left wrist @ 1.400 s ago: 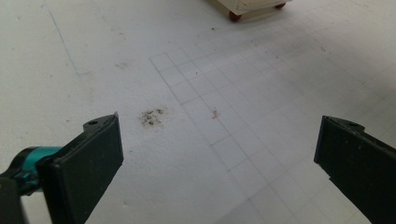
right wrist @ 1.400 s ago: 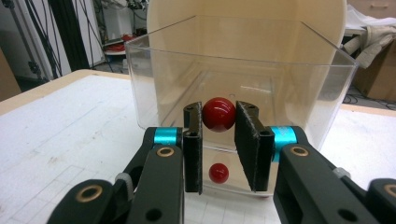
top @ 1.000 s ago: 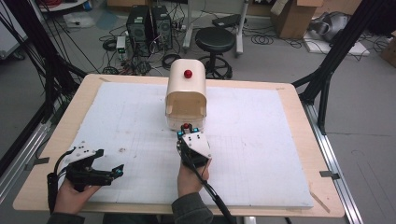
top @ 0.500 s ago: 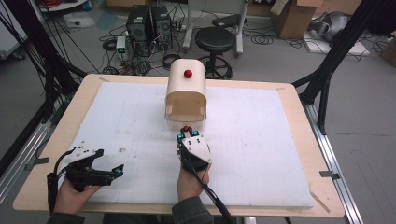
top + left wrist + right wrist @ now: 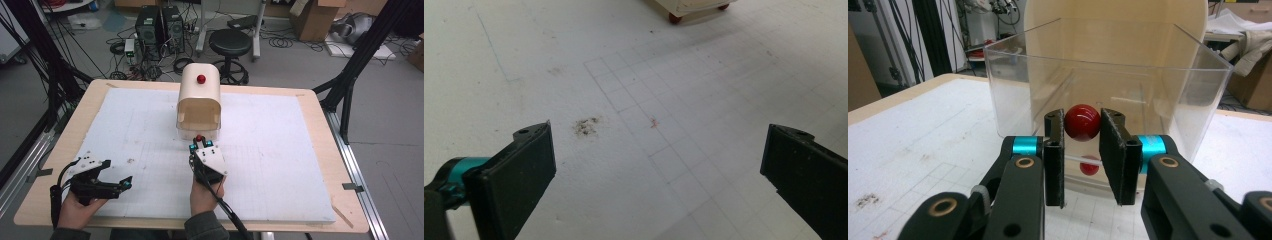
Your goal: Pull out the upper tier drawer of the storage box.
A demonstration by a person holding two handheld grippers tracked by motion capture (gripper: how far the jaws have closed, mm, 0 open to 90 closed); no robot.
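A cream, round-topped box (image 5: 200, 95) stands in the middle of the white board, with a red button (image 5: 201, 79) on top. A clear plastic drawer (image 5: 1158, 85) sticks out of its near side. My right gripper (image 5: 1082, 121) is shut on the drawer's red knob (image 5: 1082, 122), with one pad on each side; from above, this gripper (image 5: 200, 143) sits right at the drawer front (image 5: 198, 133). A second small red round shape (image 5: 1089, 166) shows lower down through the plastic. My left gripper (image 5: 126, 184) rests at the near left, its jaws wide apart and open over bare board (image 5: 659, 135).
The white gridded board (image 5: 280, 150) covers a wooden table (image 5: 345, 165). A dirt smudge (image 5: 586, 126) lies ahead of the left gripper. Beyond the far edge stand a black stool (image 5: 230, 42) and computer towers (image 5: 160, 22) among floor cables.
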